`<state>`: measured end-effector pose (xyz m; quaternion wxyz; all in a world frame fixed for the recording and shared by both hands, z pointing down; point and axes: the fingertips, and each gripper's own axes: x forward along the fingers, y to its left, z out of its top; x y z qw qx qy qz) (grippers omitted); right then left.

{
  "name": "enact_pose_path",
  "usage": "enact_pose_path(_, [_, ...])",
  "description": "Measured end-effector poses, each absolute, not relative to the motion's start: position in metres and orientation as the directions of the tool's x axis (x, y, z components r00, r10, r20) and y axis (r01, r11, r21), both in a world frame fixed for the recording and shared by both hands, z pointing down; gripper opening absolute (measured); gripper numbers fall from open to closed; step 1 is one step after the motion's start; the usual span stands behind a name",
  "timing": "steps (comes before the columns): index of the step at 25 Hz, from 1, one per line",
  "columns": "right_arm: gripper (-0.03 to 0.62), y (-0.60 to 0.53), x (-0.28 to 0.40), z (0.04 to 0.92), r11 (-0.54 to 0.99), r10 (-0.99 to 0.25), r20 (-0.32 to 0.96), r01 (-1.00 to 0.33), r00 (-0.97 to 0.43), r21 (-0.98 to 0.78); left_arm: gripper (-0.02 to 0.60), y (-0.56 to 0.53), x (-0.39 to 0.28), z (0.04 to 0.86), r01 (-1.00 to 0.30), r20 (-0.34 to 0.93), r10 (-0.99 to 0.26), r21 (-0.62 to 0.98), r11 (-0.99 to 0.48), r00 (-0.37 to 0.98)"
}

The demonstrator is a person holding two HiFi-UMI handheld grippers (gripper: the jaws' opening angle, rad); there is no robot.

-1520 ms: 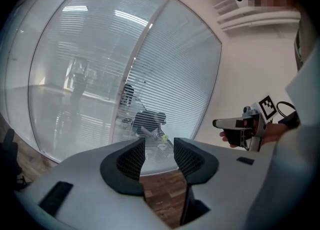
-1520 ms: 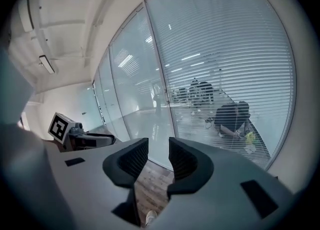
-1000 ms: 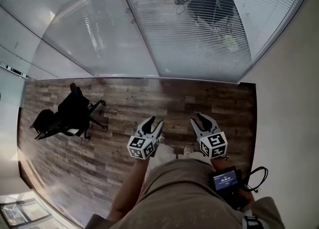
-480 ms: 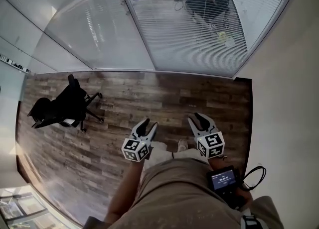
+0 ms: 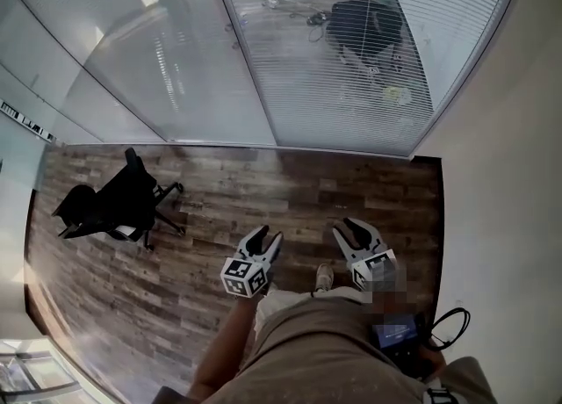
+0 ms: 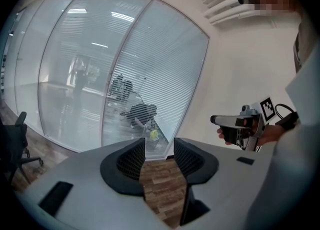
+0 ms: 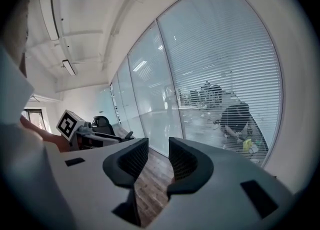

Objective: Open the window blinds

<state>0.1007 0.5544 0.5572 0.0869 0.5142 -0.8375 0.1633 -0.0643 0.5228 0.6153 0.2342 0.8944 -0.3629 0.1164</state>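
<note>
We stand on a wood-plank floor [image 5: 246,187] that ends at a glass wall [image 5: 149,60] along its far edge. The window blinds [image 5: 351,68] hang lowered over the panel at the floor's far right corner, next to a plain wall [image 5: 500,174]. A black office chair [image 5: 118,205] sits near the left edge. Our left hand-held gripper [image 5: 268,235] and right hand-held gripper [image 5: 349,230] point at the glass, well short of it, jaws apart and empty.
</note>
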Motion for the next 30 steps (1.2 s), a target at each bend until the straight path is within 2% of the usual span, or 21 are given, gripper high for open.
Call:
enact_pose_path(4, [0.133, 0.565, 0.063, 0.551, 0.487, -0.805, 0.285, -0.854, -0.521, -0.184, 0.173, 0.523, -0.080, 0.619, -0.691, 0.380, -0.578, 0.349, -0.633, 0.722])
enact_pose_path(12, [0.133, 0.566, 0.004, 0.533, 0.506, -0.808, 0.247, -0.845, -0.535, -0.175, 0.173, 0.519, -0.129, 0.618, -0.652, 0.392, -0.528, 0.349, -0.673, 0.754])
enact_pose_path(18, [0.133, 0.558, -0.027, 0.535, 0.458, -0.826, 0.275, -0.870, -0.492, -0.180, 0.173, 0.508, -0.175, 0.615, -0.647, 0.396, -0.520, 0.345, -0.680, 0.757])
enact_pose_path(30, [0.133, 0.514, -0.071, 0.501, 0.463, -0.837, 0.265, -0.878, -0.478, -0.119, 0.175, 0.477, -0.195, 0.599, -0.597, 0.345, -0.494, 0.336, -0.729, 0.798])
